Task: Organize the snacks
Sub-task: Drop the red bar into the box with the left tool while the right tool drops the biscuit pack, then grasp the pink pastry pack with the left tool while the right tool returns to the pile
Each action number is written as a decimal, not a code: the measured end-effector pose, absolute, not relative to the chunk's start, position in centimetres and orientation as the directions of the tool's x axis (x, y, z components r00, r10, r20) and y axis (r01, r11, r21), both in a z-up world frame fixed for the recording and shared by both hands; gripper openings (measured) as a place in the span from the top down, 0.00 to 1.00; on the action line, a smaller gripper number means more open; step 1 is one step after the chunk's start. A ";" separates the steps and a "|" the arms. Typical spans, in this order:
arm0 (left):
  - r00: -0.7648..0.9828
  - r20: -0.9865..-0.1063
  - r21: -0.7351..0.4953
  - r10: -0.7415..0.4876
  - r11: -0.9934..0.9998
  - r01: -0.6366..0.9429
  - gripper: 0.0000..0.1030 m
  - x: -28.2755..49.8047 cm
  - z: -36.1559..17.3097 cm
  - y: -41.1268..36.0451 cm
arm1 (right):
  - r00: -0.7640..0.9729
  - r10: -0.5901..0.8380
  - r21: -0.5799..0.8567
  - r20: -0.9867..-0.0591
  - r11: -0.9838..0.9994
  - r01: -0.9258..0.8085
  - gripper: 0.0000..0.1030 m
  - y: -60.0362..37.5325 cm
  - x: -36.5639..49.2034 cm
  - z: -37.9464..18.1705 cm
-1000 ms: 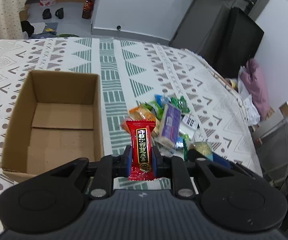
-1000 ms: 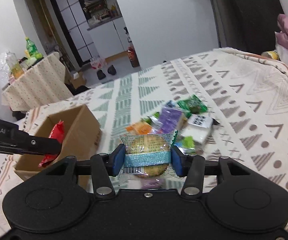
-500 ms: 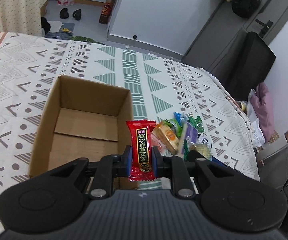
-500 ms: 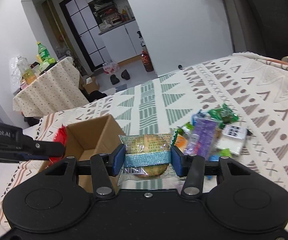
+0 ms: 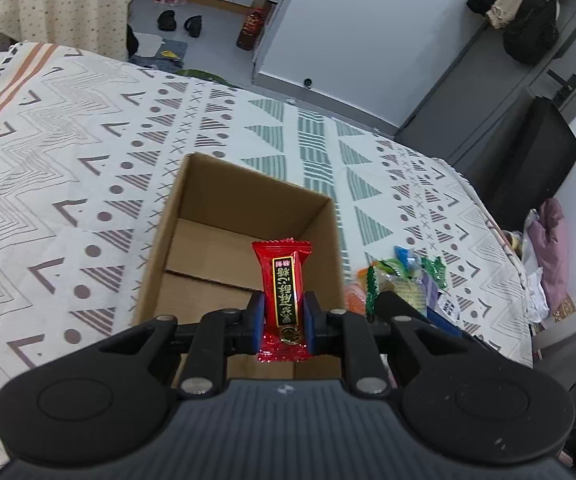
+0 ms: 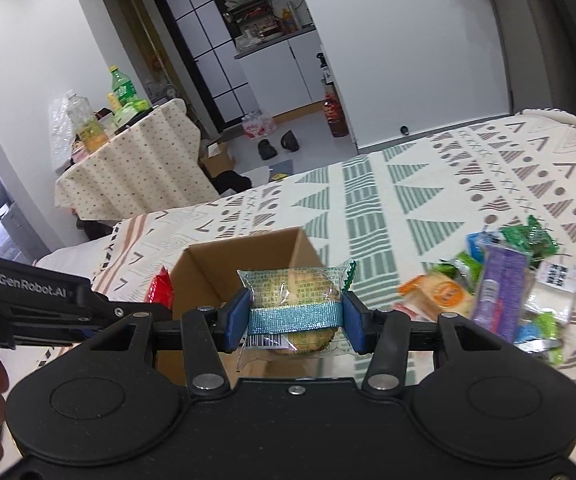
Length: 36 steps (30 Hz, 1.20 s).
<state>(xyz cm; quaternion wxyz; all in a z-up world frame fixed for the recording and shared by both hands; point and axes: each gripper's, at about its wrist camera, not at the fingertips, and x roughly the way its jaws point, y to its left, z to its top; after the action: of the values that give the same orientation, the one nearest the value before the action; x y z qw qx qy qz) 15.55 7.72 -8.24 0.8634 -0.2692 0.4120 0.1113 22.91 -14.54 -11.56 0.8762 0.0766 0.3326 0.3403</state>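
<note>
Over the open brown cardboard box (image 5: pixel 244 216) on the patterned bedspread (image 5: pixel 88 152), our left gripper (image 5: pixel 284 320) pinches a red candy wrapper with gold lettering (image 5: pixel 284 292) upright between its blue pads, the top of the wrapper rising above them. Our right gripper (image 6: pixel 295 318) is clamped on a clear-wrapped round biscuit with a teal band (image 6: pixel 294 300), held flat across the pads just short of the box's near edge. Right of the box lies a loose heap of mixed snack packets (image 6: pixel 500 284), apart from both grippers.
</note>
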 end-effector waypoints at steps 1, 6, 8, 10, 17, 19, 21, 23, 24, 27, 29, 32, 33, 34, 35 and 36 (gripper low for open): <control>0.634 -0.773 -0.373 -0.028 0.828 -0.418 0.82 15.4 -8.3 7.9 | 0.545 0.649 0.360 -0.532 0.755 -0.548 0.53 -14.3 22.8 -11.6; 0.627 -0.779 -0.375 -0.023 0.819 -0.436 0.82 14.8 -8.6 8.9 | 0.529 0.655 0.354 -0.540 0.747 -0.563 0.53 -12.9 22.4 -11.6; 0.625 -0.780 -0.375 -0.024 0.818 -0.436 0.81 14.7 -8.6 9.1 | 0.524 0.657 0.352 -0.542 0.744 -0.568 0.53 -12.5 22.2 -11.6; 0.628 -0.778 -0.370 -0.014 0.818 -0.440 0.81 14.5 -8.3 9.2 | 0.521 0.659 0.350 -0.543 0.741 -0.572 0.53 -12.0 22.0 -11.5; 0.626 -0.780 -0.383 -0.016 0.803 -0.456 0.77 14.3 -8.1 9.5 | 0.520 0.658 0.341 -0.545 0.740 -0.579 0.53 -11.4 21.5 -11.3; 0.624 -0.781 -0.386 -0.020 0.802 -0.457 0.76 14.2 -8.1 9.4 | 0.520 0.657 0.338 -0.546 0.741 -0.581 0.53 -11.4 21.4 -11.2; 0.625 -0.781 -0.384 -0.017 0.802 -0.457 0.72 14.1 -8.0 9.4 | 0.512 0.657 0.330 -0.553 0.737 -0.590 0.52 -11.3 21.3 -11.1; 0.621 -0.784 -0.375 -0.007 0.802 -0.464 0.68 14.0 -8.0 9.3 | 0.507 0.658 0.321 -0.557 0.733 -0.599 0.49 -11.3 21.2 -11.0; 0.616 -0.788 -0.370 -0.003 0.801 -0.470 0.65 13.9 -8.0 9.3 | 0.508 0.656 0.316 -0.558 0.734 -0.601 0.45 -11.4 21.2 -10.9; 0.604 -0.797 -0.364 0.002 0.796 -0.483 0.56 14.0 -8.1 9.2 | 0.528 0.637 0.298 -0.562 0.751 -0.589 0.42 -12.5 21.2 -10.6; 0.601 -0.799 -0.359 0.005 0.798 -0.484 0.52 14.0 -8.0 8.9 | 0.536 0.622 0.296 -0.571 0.765 -0.572 0.42 -13.4 21.3 -10.6; 0.597 -0.802 -0.348 0.006 0.807 -0.477 0.42 14.3 -7.9 8.3 | 0.548 0.602 0.294 -0.580 0.783 -0.548 0.42 -14.9 21.5 -10.6; 0.597 -0.802 -0.347 0.006 0.809 -0.475 0.37 14.3 -7.9 8.0 | 0.553 0.595 0.292 -0.583 0.789 -0.541 0.42 -15.4 21.5 -10.6; 0.598 -0.801 -0.346 0.006 0.810 -0.473 0.35 14.4 -7.8 7.8 | 0.556 0.590 0.289 -0.585 0.793 -0.537 0.42 -15.7 21.5 -10.7; 0.598 -0.801 -0.344 0.006 0.813 -0.469 0.32 14.4 -7.8 7.5 | 0.559 0.585 0.286 -0.587 0.796 -0.533 0.42 -16.1 21.5 -10.7; 0.597 -0.802 -0.342 0.005 0.816 -0.466 0.31 14.6 -7.8 7.2 | 0.563 0.581 0.283 -0.588 0.800 -0.530 0.42 -16.5 21.5 -10.7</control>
<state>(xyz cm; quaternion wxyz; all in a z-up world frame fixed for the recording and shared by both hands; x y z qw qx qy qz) 14.55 7.25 -7.76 0.8520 -0.2699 0.4268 0.1384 21.48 -16.54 -10.67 0.8831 0.0369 0.3462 0.3144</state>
